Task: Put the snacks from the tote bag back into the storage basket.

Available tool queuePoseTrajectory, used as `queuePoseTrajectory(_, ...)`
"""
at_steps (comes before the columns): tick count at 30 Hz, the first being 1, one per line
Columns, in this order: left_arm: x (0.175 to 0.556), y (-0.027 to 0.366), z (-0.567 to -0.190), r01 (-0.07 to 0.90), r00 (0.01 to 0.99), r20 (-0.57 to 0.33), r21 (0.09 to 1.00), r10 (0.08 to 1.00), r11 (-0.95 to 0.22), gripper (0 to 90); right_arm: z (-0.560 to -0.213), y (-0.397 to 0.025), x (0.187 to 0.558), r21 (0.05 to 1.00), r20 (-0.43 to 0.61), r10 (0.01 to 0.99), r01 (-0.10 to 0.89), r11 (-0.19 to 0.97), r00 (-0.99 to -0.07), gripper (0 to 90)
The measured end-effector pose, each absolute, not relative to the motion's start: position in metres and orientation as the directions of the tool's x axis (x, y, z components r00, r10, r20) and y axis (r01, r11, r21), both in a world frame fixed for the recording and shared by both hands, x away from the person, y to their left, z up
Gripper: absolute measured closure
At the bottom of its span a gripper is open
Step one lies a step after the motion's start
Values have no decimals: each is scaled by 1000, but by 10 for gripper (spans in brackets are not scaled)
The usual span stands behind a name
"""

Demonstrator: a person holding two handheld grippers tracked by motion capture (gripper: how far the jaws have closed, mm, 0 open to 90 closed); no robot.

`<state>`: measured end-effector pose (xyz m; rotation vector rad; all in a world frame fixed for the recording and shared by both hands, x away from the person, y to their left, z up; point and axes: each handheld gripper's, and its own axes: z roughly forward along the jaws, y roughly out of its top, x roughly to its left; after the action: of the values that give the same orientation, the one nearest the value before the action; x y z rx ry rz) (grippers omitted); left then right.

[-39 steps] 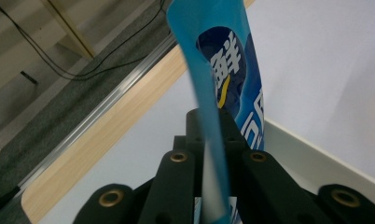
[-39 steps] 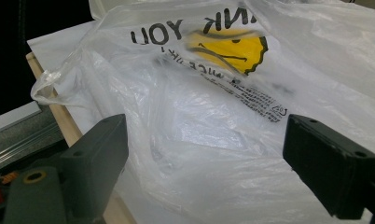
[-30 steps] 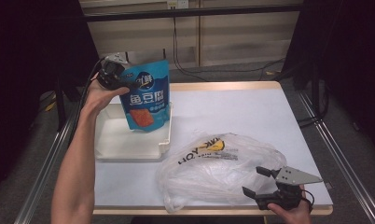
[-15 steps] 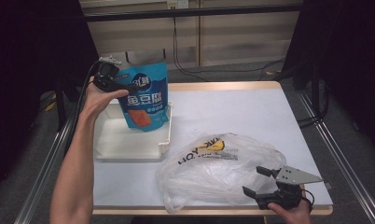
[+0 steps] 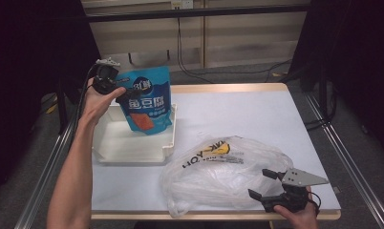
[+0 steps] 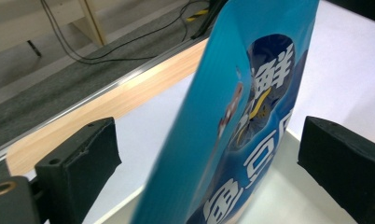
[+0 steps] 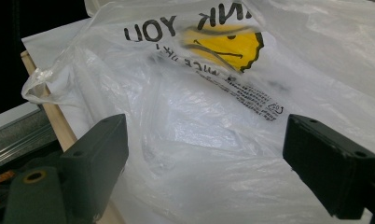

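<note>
Left gripper [image 5: 114,89] is holding the blue pouch [image 5: 148,104] by its edge above the white tray [image 5: 133,148], tho its jaws look apart, so can't tell grip. Right gripper [image 5: 270,187] w/ jaws spread is waiting beside the plastic bag [image 5: 218,171], prob to open it.

Blue pouch [image 6: 241,140] cut off top, bottom; small print on plastic bag [image 7: 251,100] unreadable.

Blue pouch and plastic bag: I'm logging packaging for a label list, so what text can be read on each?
"鱼豆腐": large white characters on the blue pouch.
"鲜": in the round logo near the pouch's top; the rest is too blurred to read.
"THANK YOU": partly creased black letters on the plastic bag, above a yellow smiley face.
Small print below the face: too small to read.
</note>
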<state>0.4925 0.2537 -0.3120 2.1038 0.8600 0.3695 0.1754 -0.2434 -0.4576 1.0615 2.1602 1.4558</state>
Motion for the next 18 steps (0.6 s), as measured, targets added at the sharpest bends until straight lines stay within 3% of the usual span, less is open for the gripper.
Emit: queuePoseTrajectory(18, 469, 258, -305, 431, 686, 2, 805, 728, -408, 43, -455, -242, 172, 899, 122, 731, 387, 205, -671, 144)
